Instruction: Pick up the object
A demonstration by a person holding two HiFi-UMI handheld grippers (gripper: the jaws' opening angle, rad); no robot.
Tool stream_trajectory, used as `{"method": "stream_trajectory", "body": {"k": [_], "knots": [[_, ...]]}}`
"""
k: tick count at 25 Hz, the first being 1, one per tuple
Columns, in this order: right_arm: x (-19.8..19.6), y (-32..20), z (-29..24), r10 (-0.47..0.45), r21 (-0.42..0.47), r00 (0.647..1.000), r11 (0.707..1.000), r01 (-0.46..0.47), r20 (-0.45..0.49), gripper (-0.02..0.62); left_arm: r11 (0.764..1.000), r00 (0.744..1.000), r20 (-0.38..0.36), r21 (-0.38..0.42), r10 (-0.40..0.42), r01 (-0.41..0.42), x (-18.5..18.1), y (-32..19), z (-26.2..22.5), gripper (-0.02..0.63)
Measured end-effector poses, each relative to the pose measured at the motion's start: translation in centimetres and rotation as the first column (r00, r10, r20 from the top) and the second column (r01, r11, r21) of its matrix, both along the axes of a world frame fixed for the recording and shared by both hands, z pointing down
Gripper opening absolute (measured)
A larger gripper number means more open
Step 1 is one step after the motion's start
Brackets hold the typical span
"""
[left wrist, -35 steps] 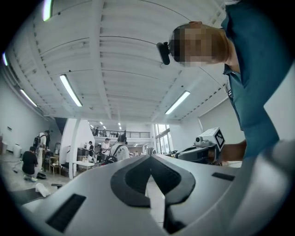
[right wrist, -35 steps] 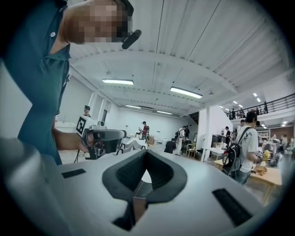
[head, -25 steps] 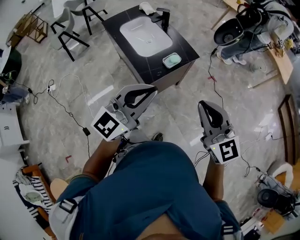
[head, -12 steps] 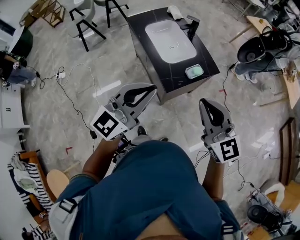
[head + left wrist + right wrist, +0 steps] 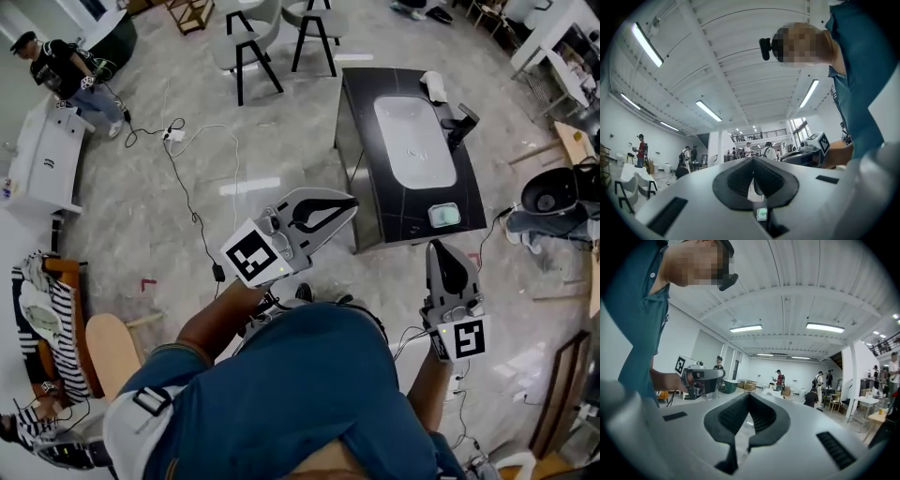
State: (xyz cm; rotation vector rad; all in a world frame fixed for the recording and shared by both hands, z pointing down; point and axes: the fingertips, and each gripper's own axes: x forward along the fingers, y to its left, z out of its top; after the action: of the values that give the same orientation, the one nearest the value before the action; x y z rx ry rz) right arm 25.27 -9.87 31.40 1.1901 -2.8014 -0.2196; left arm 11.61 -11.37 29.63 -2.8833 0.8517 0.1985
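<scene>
Nearest me, the left gripper [image 5: 349, 201] has its jaws shut tight with nothing between them, and the right gripper [image 5: 439, 247] likewise keeps its jaws together on nothing. Both hang over the floor [image 5: 234, 216], just short of the black bench [image 5: 380, 202] with its white sink [image 5: 413, 141]. On the bench's near end lies a small pale-green dish [image 5: 443, 215], probably the object. It is tiny from here, but its long axis seems to run across the bench. Farther along stand a black tap [image 5: 460, 123] and a white cloth [image 5: 432, 86].
</scene>
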Motion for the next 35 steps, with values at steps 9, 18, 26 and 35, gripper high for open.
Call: {"method": "stream_trajectory", "body": {"k": [9, 18, 26, 35], "knots": [[-1.6, -7.2, 0.4, -0.097, -0.022, 0.995, 0.995, 0.098, 0.03, 0.014, 0.996, 0.996, 0.011, -0.03, -0.088, 0.089, -1.1, -5.7, 0.1, 0.002], [-0.7, -13.1, 0.1, -0.153, -0.009, 0.987, 0.988, 0.154, 0.039, 0.014, 0.992, 0.992, 0.003, 0.009, -0.126, 0.126, 0.2, -11.8, -0.6, 0.002], [-0.9, -17.6, 0.4, -0.114, -0.035, 0.993, 0.993, 0.116, 0.036, 0.014, 0.995, 0.995, -0.005, -0.014, -0.101, 0.101, -0.3, -17.3, 0.1, 0.002], [-4.6, -23.2, 0.3, 0.012, -0.046, 0.999, 0.999, -0.011, 0.03, 0.014, 0.999, 1.0, -0.012, -0.035, 0.006, -0.006, -4.3, -24.4, 0.7, 0.002]]}}
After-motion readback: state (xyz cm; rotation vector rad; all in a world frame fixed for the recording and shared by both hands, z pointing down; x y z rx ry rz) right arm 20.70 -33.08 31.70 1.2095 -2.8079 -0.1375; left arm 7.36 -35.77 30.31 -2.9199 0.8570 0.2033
